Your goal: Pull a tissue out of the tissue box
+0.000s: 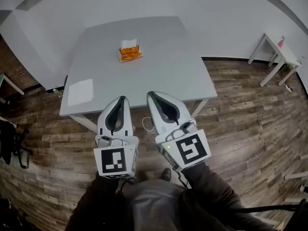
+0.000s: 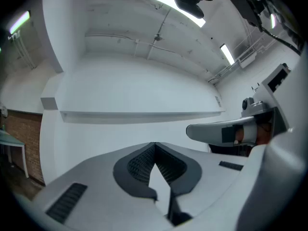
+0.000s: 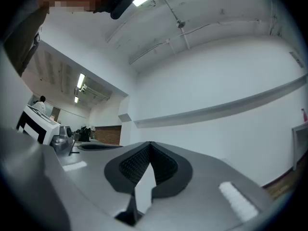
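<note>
Tissue box (image 1: 130,55): small, orange, low. Sits on grey table (image 1: 159,73), far half, slightly left of centre, turned a little askew. White tissue (image 1: 128,43) stands upright from box top, lower end seemingly tucked in slot. Too small for finer detail.

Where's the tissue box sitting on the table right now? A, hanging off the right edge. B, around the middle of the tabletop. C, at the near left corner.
B: the orange tissue box stands around the middle of the table, with a white tissue sticking up from it.
</note>
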Tool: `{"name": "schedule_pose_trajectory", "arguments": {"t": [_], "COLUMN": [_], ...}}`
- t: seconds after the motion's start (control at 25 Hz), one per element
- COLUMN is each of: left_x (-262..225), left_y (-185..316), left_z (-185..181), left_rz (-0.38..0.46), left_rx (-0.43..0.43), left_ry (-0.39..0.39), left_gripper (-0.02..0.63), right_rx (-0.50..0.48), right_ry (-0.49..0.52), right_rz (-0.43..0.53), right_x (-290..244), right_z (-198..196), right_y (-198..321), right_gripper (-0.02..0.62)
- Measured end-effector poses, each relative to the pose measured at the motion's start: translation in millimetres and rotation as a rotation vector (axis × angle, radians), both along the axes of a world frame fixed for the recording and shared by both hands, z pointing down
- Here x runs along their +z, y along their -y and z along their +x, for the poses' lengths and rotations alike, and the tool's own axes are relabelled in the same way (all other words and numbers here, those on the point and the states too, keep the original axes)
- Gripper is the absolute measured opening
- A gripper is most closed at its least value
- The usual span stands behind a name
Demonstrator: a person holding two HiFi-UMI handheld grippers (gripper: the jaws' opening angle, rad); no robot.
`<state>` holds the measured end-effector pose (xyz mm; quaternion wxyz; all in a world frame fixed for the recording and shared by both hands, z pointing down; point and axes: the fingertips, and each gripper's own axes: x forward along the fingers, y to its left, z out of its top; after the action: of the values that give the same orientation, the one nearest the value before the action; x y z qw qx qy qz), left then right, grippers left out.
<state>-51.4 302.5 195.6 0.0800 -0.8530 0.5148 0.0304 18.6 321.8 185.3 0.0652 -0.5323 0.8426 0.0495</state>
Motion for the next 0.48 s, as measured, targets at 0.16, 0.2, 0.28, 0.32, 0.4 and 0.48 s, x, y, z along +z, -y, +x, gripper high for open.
{"name": "schedule_pose_trajectory", "arguments": {"t": [0.16,0.2,0.28,0.32,0.4,0.48], "left_x": [1,2,4,6,9,15], "left_y": [0,0,-1,-1,-1,-2], "left_z": [3,5,9,12,16,20], "left_rz": [-0.004,-0.006,-0.011,-0.013,-0.020,-0.032], "left_rx": [-0.002,-0.003,-0.005,-0.005,-0.007,-0.009], "left_ry": [0.003,0.005,0.008,0.010,0.013,0.016], "left_gripper": [0.000,0.000,0.000,0.000,0.000,0.000], "right_rx": [0.001,0.001,0.002,0.003,0.005,-0.001], "right_ry": [0.001,0.003,0.005,0.006,0.005,0.013], "right_rz": [0.001,0.002,-0.002,-0.006,-0.017,-0.026], "right_x": [1,1,3,4,8,14], "right_z": [4,6,11,13,18,22], "right_y": [0,0,0,0,0,-2], "right_gripper": [0.002,0.002,0.002,0.002,0.002,0.002]}}
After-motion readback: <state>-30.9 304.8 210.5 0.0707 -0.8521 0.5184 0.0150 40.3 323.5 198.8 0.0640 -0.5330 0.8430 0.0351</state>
